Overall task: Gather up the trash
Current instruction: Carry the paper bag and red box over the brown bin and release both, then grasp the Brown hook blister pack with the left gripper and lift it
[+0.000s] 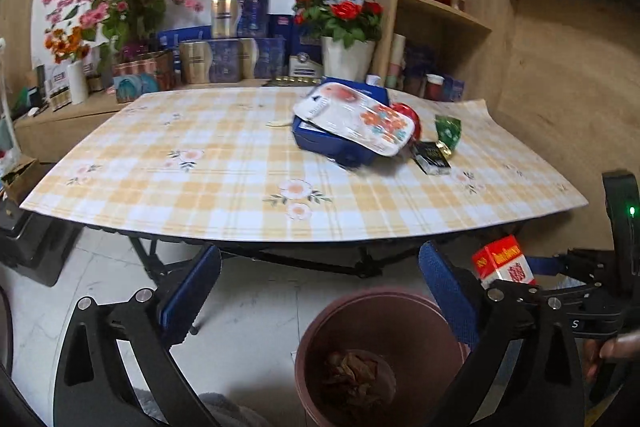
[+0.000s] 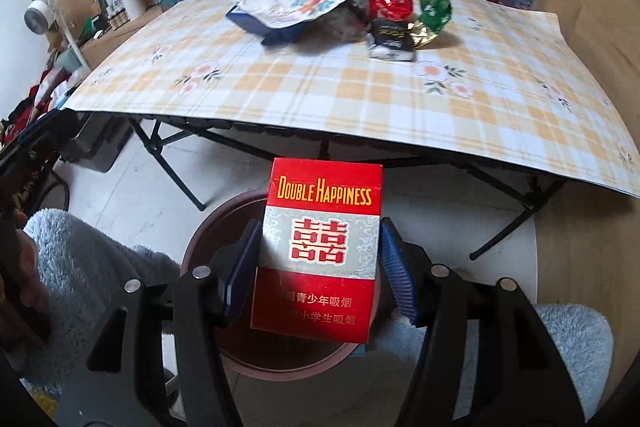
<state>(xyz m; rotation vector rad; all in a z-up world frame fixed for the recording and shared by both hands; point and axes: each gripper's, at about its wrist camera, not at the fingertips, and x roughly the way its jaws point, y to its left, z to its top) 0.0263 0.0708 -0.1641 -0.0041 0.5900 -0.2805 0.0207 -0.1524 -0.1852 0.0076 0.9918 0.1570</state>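
The right gripper (image 2: 320,267) is clenched on a red cigarette pack (image 2: 320,251), its blue pads pressing both narrow sides. The pack stands upright, face to the camera, with "DOUBLE HAPPINESS" in yellow capitals across the red top band, a large red double-happiness character on a silver panel below, and lines of pale Chinese print on the red lower part; the small line under the character is too fine to read. Directly behind and below the pack sits a brown waste bin (image 2: 208,227), on the floor at the near edge of the table (image 2: 360,99).

The left gripper (image 1: 320,291) is released, its jaws spread wide with nothing between them. In its view the bin (image 1: 384,315) lies at 6 o'clock, with crumpled brownish scraps (image 1: 352,371) at the bottom, and the red pack (image 1: 504,259) shows at 4 o'clock, above the bin's right side.

On the checked, flowered tablecloth, toward 1 o'clock, the rest of the trash lies bunched together: a white pouch with orange flowers (image 1: 356,119) lying over a blue box (image 1: 336,143), a red wrapper (image 1: 408,115), a green foil wrapper (image 1: 448,131) and a small black packet (image 1: 432,157). Their print is too blurred to read.
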